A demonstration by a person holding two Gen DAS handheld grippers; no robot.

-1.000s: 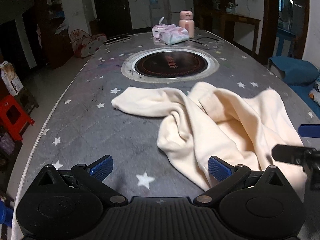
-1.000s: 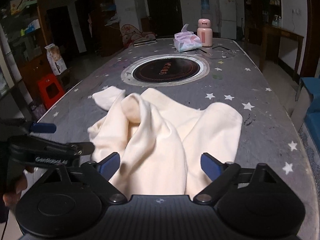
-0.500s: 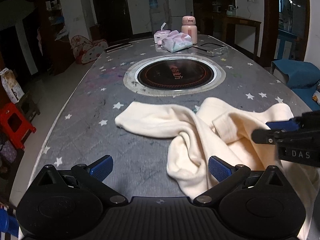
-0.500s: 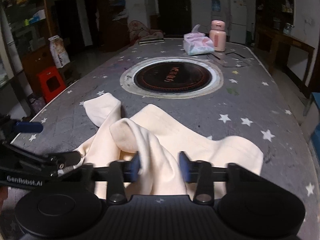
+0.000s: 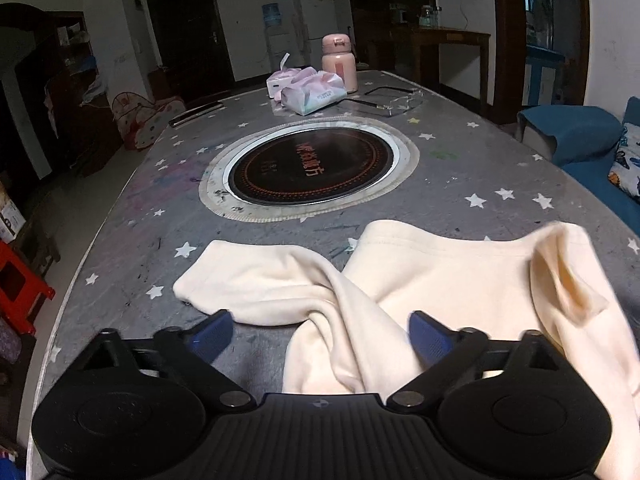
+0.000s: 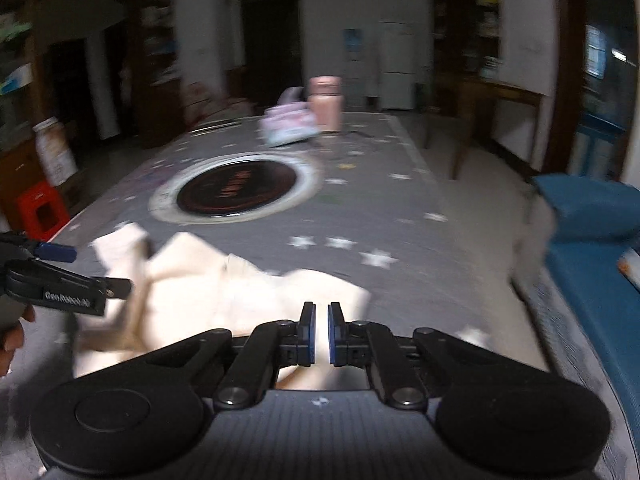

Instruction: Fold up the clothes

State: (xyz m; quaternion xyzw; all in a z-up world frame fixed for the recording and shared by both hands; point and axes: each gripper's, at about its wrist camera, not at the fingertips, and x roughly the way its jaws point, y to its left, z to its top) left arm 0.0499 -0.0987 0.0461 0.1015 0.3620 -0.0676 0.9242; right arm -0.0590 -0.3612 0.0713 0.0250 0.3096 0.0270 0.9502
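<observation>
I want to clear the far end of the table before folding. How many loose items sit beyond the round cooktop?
4 that I can see: a pink bottle, a tissue pack in front of it, clear glasses to the right, and a dark flat bar on the left. More may hide behind the pack.

My matt black plastic claw (image 5: 320, 334) faces soft cream cloth (image 5: 420, 276); at twelve o'clock, a glossy black hob (image 5: 312, 168), metal-ringed.

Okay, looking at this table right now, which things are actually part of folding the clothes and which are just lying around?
Part of the job:
cream garment
right gripper, jaws shut on the garment
left gripper, jaws open

Just lying about:
tissue pack
pink bottle
glasses
round cooktop set in the table
</observation>
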